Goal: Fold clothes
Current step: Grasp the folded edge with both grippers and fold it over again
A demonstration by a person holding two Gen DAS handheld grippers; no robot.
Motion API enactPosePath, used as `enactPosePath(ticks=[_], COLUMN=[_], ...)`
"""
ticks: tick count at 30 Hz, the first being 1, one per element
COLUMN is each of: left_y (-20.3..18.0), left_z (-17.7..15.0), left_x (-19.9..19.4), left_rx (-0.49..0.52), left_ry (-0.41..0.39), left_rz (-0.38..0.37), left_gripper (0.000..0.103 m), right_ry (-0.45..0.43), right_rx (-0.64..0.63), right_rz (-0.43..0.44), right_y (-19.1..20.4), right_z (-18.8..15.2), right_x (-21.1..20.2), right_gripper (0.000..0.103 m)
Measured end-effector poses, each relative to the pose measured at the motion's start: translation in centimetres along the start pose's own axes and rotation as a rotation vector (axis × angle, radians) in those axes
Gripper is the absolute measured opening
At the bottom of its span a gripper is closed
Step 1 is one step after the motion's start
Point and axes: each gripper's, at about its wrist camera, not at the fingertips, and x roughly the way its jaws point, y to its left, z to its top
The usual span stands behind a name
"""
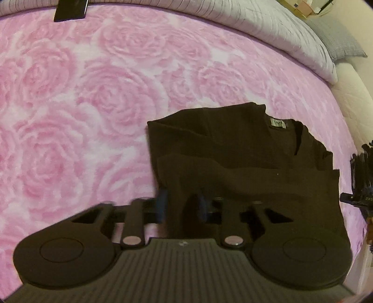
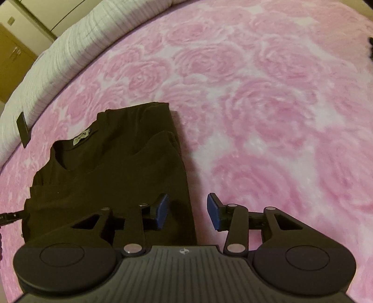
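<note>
A dark brown shirt [image 1: 244,158] lies on the pink rose-patterned blanket [image 1: 81,105], sleeves folded in, with its neck label [image 1: 278,123] at the far end. My left gripper [image 1: 181,206] has its blue pads closed on a raised fold of the shirt's near left edge. In the right wrist view the shirt [image 2: 112,167] lies to the left with its label [image 2: 82,139] showing. My right gripper [image 2: 187,211] is open, straddling the shirt's near right edge, with the left pad over the cloth and the right pad over the blanket [image 2: 268,116].
A white quilted cover [image 1: 268,25] runs along the far side of the bed, and a grey pillow [image 1: 338,42] lies at the far right. A black flat object [image 1: 70,10] lies at the blanket's far edge. The other gripper [image 1: 361,186] shows at the right edge.
</note>
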Motion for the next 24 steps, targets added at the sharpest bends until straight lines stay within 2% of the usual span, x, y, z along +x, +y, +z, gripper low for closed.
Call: enactPosePath(ticks=[5,7,8,11,14,19,24], left_y=[-0.9,-1.3,-1.4,-1.6,-2.2,-3.0,-2.2], left_z=[-0.2,-0.3,-0.3,-0.5,-0.7,0.9,5.3], left_x=[-0.5,-0.8,-1.0,-2.0,-4.5,-8.4,-6.5], left_rx=[0.050,0.068,0.071,0.071,0.088,0.125,0.106], left_ry=[-0.023,-0.030,-0.031,-0.043,-0.090,-0.194,-0.229], left_rz=[0.030,0.038,0.039,0.040,0.029,0.001,0.009], left_gripper=[0.001,0.001,0.001,0.001,0.001,0.001,0.001], right_ry=[-0.007,-0.012,-0.011,-0.001,-0.036,-0.163,-0.219], right_rx=[-0.066,-0.088,-0.096,-0.131,-0.177,-0.280,-0.243], right_rz=[0.048,0.035,0.034,0.027,0.009,0.000,0.004], right_y=[0.6,0.8,0.8,1.1,1.7,4.3,4.8], right_z=[1.3,1.7,1.9,1.9,1.9,2.8,7.1], right_x=[1.8,2.1,2.2,1.5,-0.9,-6.0,-4.8], right_gripper=[0.043,0.028,0.013,0.004,0.003,0.002,0.002])
